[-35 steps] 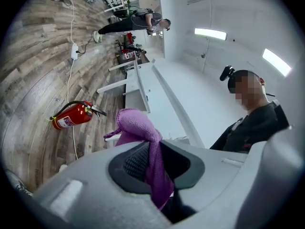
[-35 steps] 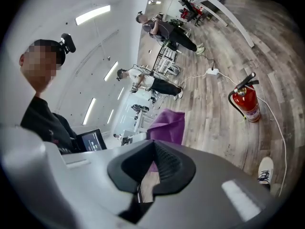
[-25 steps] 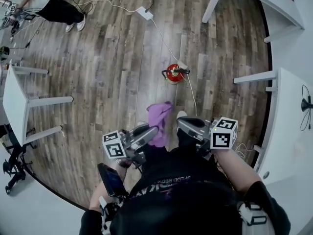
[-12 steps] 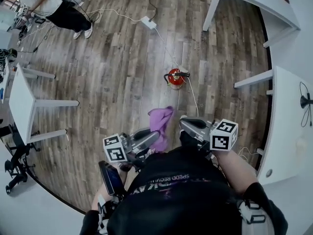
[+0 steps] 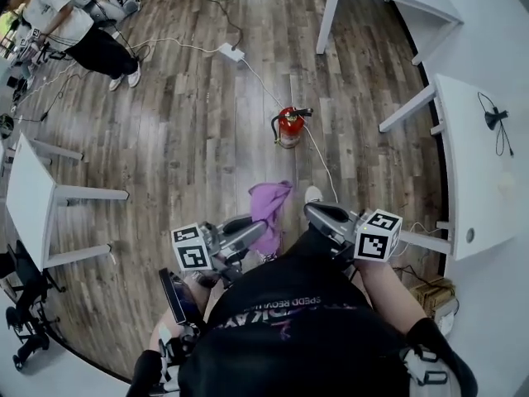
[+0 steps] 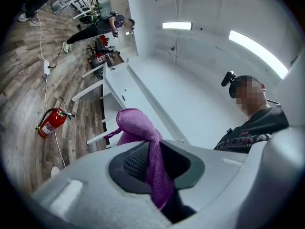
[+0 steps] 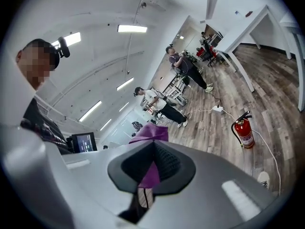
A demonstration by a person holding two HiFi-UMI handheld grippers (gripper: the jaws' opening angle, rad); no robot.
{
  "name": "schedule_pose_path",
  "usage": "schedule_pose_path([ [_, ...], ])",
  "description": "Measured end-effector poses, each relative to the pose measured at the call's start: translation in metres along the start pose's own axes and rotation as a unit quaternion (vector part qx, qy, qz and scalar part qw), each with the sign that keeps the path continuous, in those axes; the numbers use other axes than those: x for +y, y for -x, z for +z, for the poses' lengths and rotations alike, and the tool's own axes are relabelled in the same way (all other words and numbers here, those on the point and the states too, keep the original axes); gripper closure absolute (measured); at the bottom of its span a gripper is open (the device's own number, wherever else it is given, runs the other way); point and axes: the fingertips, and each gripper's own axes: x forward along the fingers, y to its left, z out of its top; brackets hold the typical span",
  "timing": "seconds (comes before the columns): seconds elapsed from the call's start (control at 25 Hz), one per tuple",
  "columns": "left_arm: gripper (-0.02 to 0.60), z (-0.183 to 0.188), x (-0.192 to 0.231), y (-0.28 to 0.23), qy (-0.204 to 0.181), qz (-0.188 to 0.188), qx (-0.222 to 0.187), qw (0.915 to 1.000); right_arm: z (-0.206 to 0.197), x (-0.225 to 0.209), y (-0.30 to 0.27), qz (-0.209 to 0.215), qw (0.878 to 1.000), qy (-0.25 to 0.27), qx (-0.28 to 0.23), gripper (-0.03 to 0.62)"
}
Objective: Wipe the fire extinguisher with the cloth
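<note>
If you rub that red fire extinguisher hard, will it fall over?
Maybe. The extinguisher stands tall and narrow, alone on the floor, so a hard push up high could tip it. It looks like metal and is probably heavy, so gentle rubs with the soft cloth likely won't.

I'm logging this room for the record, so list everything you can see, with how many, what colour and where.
fire extinguisher: one, red, upright on the wooden floor ahead
purple cloth: one, clamped in the left gripper
power strip: one, white, on the floor beyond the extinguisher
cable: one, white, running past the extinguisher
tables: at least three, white, left, top, right
bystander: one, white top, far left
left gripper: one, grey, low centre
right gripper: one, grey, right of the cloth
</note>
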Motion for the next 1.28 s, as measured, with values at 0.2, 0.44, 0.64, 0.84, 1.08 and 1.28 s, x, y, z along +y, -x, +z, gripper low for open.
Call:
schedule_pose_path([
  [0.2,0.523,-0.035,-0.011,0.033,0.014,-0.003,0.015,0.9998,-0.052,0.028,0.012,-0.018,1.0,-0.002,-0.015,0.597],
  [0.44,0.523,-0.057,-0.023,0.054,0.014,0.003,0.02,0.9997,-0.087,0.046,0.028,-0.034,0.999,0.001,-0.014,0.597],
  [0.64,0.523,-0.067,-0.031,0.057,-0.002,0.005,0.025,0.9997,-0.1,0.057,0.035,-0.039,0.999,0.025,0.001,0.597],
  [0.84,0.523,-0.071,-0.037,0.063,-0.004,0.004,0.021,0.9998,-0.111,0.066,0.035,-0.037,0.999,0.033,0.012,0.597],
  [1.08,0.523,-0.072,-0.036,0.067,-0.001,0.003,0.021,0.9998,-0.119,0.068,0.036,-0.042,0.999,0.027,0.011,0.597],
  [1.28,0.523,-0.074,-0.038,0.066,-0.003,-0.002,0.026,0.9997,-0.121,0.072,0.034,-0.042,0.998,0.033,0.018,0.597],
])
